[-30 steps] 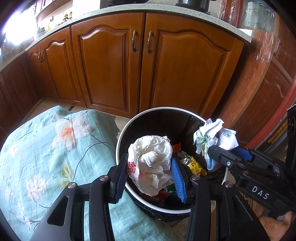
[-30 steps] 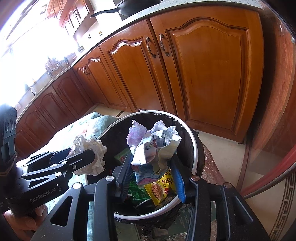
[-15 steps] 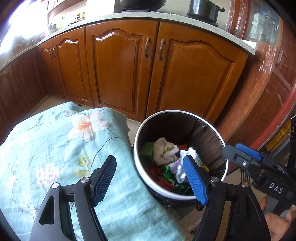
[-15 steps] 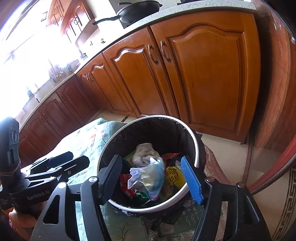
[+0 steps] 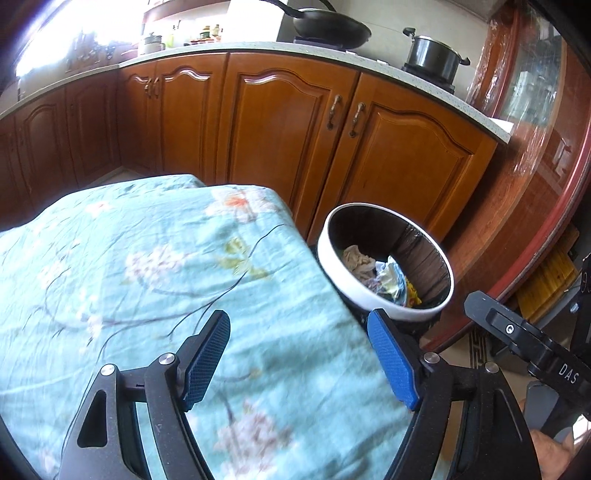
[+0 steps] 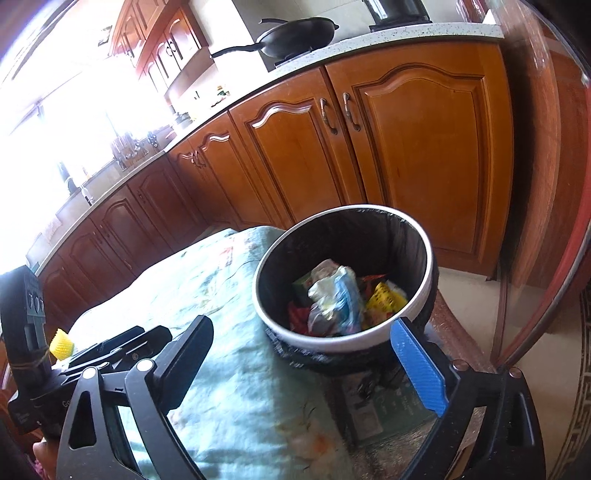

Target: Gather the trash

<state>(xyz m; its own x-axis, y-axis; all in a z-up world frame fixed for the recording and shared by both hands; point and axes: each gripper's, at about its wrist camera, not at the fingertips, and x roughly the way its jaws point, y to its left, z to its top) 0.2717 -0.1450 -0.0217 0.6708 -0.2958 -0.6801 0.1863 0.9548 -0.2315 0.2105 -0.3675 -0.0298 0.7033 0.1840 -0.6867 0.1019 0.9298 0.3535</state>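
A round bin with a white rim (image 5: 384, 312) and a black liner stands at the right end of a table draped in a teal floral cloth (image 5: 147, 266). Inside it lie a crumpled paper wad (image 5: 356, 258), a crumpled blue-white wrapper (image 6: 336, 299) and a yellow packet (image 6: 384, 299). My left gripper (image 5: 297, 321) hovers over the cloth, left of the bin; its jaws are opening with nothing between them. My right gripper (image 6: 301, 343) hangs just short of the bin (image 6: 332, 341), jaws opening and empty. A small yellow ribbed piece (image 6: 61, 339) sits on the cloth at far left.
Brown wooden cabinets (image 5: 280, 133) run behind the table under a pale counter with a black wok (image 5: 330, 27) and a pot (image 5: 434, 55). A red-framed glass door (image 6: 535, 221) stands at the right. Tiled floor (image 6: 465, 288) shows beside the bin.
Both grippers let go of their crumpled wads, which now lie in the bin. Both opened wide and drew back; the left one swung left over the cloth.
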